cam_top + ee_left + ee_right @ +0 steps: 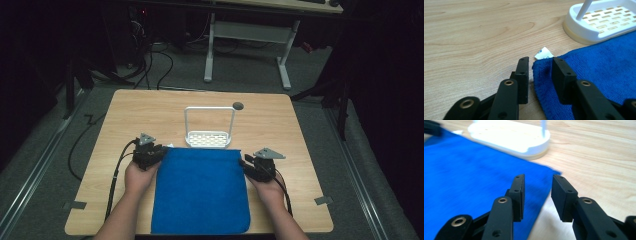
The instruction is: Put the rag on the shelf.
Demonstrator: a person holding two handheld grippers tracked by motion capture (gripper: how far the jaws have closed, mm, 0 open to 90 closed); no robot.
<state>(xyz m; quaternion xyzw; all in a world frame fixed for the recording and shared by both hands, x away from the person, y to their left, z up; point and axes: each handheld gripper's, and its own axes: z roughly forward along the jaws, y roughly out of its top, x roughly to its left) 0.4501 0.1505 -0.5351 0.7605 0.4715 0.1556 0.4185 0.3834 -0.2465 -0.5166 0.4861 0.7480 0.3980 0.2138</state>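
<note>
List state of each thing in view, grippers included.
Towel: spread flat on the table, far edge by the rack.
Rack: upright, empty.
Left gripper: open, astride the towel's far left corner.
Right gripper: open, astride the far right corner.
Tag: sticking out at the left corner.

Black tongs (150, 150), brass rivets, flat rectangular pads (562, 75) with small screws; grey triangular top plates, black trailing cables.

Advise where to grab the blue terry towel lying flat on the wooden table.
Take the blue terry towel by its two far corners, one gripper each, coming in low from its outer sides. It lies flat; only the thin edges offer purchase. The left gripper already straddles the far-left corner, and the right gripper the far-right edge.
</note>
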